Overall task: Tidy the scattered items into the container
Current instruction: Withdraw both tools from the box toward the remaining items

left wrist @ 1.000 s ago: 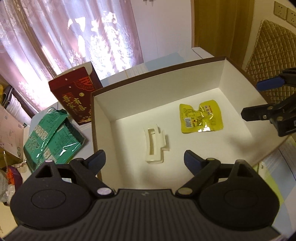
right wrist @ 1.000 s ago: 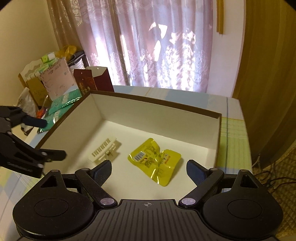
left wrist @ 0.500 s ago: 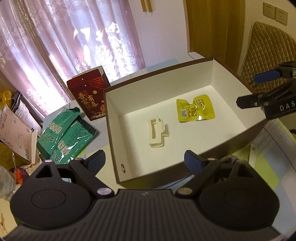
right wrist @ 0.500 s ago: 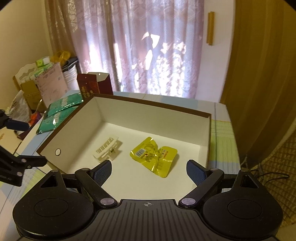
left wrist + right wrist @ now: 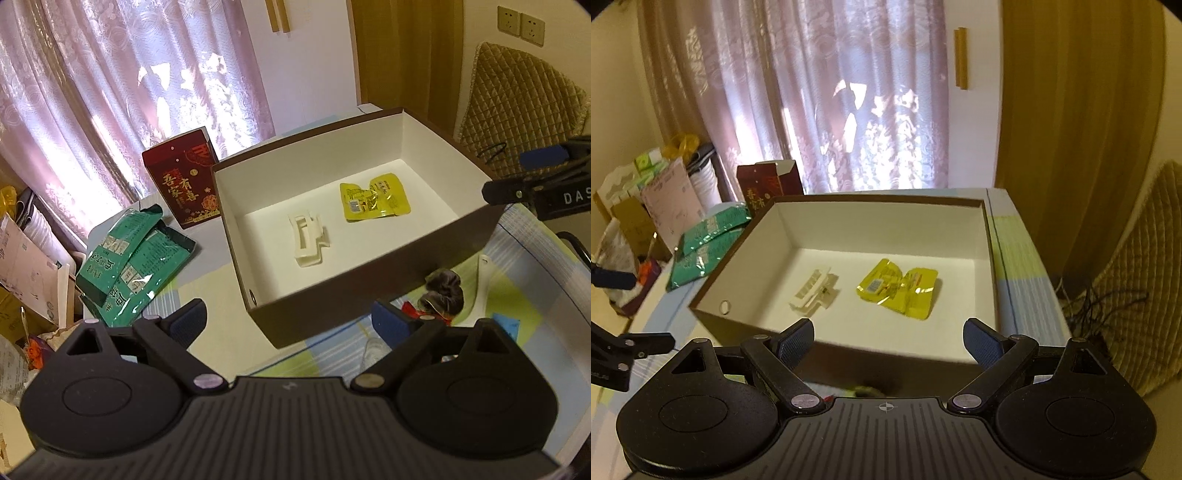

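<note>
A brown box with a white inside (image 5: 369,291) (image 5: 886,354) holds a white hair clip (image 5: 307,238) (image 5: 813,289) and a yellow snack packet (image 5: 373,198) (image 5: 899,290). On the checked cloth in front of the box lie a dark scrunchie (image 5: 443,290), a white spoon-like piece (image 5: 482,284) and a red scrap (image 5: 410,308). My left gripper (image 5: 288,319) is open and empty, held above the box's near-left corner. My right gripper (image 5: 888,338) is open and empty over the box's near wall; it also shows at the left wrist view's right edge (image 5: 532,173).
Two green foil packets (image 5: 129,258) (image 5: 705,245) and a dark red carton (image 5: 183,177) (image 5: 764,184) sit left of the box. Cardboard and clutter stand at the far left (image 5: 646,206). A quilted chair back (image 5: 517,107) is behind the box. Curtains hang behind.
Both grippers have drawn back and up from the box, so its near wall and the cloth with the scrunchie now show. Nothing in the box moved.
</note>
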`<action>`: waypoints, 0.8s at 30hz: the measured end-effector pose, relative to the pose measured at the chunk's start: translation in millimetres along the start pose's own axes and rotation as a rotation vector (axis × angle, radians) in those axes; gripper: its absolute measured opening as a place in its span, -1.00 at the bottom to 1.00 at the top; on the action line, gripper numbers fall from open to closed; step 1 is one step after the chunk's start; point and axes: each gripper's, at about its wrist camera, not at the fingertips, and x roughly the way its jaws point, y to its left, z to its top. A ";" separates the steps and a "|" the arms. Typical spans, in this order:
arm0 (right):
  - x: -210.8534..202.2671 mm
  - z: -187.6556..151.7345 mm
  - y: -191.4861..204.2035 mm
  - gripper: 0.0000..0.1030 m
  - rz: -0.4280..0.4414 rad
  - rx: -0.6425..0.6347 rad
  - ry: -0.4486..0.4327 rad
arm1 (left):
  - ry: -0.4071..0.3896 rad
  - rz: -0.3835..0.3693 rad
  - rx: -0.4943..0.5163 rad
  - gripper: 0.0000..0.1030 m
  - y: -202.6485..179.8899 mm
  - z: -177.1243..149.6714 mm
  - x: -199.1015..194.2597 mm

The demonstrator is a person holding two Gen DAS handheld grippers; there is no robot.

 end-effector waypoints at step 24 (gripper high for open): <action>-38.6 -98.7 -42.6 0.81 0.050 0.375 0.064 | -0.030 -0.082 0.055 0.71 -12.8 -90.2 -16.6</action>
